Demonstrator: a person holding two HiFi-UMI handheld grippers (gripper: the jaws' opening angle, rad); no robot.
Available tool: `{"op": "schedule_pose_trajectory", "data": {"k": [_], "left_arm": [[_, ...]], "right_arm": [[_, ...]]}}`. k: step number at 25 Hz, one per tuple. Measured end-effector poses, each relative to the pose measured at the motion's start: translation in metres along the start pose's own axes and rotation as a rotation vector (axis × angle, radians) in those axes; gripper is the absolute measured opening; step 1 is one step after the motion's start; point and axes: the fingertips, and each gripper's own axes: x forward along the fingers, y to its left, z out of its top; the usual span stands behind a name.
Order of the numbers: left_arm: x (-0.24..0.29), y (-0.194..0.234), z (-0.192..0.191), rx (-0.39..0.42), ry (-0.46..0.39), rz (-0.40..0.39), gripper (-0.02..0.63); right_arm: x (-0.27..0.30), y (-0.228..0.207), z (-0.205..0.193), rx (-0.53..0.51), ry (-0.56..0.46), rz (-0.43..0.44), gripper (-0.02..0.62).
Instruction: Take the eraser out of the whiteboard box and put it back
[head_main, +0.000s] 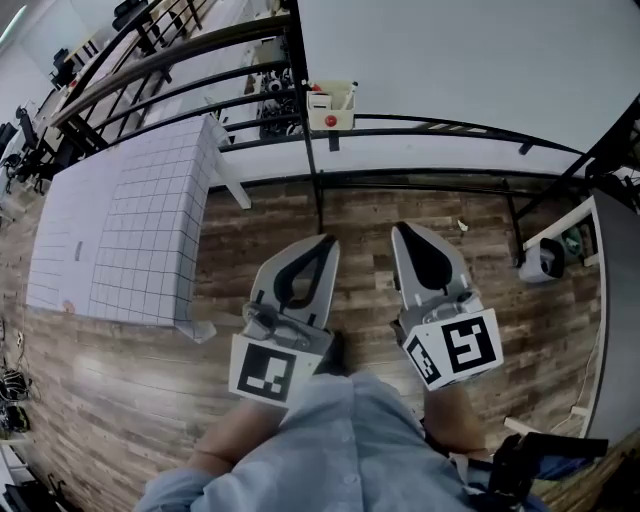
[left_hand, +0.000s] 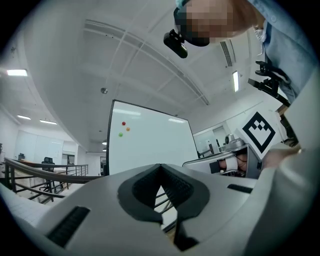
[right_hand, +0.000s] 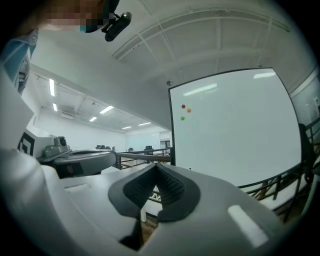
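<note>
Person's light-blue sleeve (head_main: 330, 440) at bottom of the head view, a gripper in each hand, side by side, both pointing at the whiteboard stand.

Left gripper (head_main: 322, 245): jaws clenched, pads meeting at the tip, nothing between them. Its marker cube (head_main: 268, 370) sits nearest the body.

Right gripper (head_main: 403, 232): jaws clenched too, tips together, empty. Its marker cube (head_main: 458, 347) is tilted toward the camera. The two grippers are near each other, not touching.

Wood-plank floor (head_main: 150, 380) under both.

White table (head_main: 130, 230) with a grid-printed top at left, well apart from the grippers.

Black tube frame (head_main: 312, 160) of the stand ahead of the grippers. Small white device (head_main: 543, 262) low at right on the frame; can't tell what it is.

Whiteboard box (head_main: 330, 105): small cream tray hanging on the stand's rail, beyond both gripper tips, untouched. Red dot on its front wall. Inside: a white stick-like thing leaning at the right side, and a red-and-white item at the left side. Too small to tell which is the eraser; nothing of the box's contents is in either gripper.

Whiteboard (head_main: 450, 60) behind the box, blank. Gripper views show red, orange and green magnets (left_hand: 123, 128) near its top left.
</note>
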Motion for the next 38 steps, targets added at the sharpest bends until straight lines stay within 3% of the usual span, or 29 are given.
{"op": "schedule_pose_trajectory", "data": {"k": [10, 24, 38], "left_arm": [[0.032, 0.061, -0.009, -0.013, -0.024, -0.008, -0.002], [0.096, 0.085, -0.045, -0.044, 0.043, -0.030, -0.002], [0.201, 0.126, -0.059, 0.005, 0.108, 0.084, -0.002]], "right_arm": [[0.072, 0.000, 0.012, -0.044, -0.007, 0.011, 0.002], [0.122, -0.051, -0.002, -0.011, 0.026, 0.003, 0.002], [0.212, -0.120, -0.015, 0.033, 0.047, 0.193, 0.002]]}}
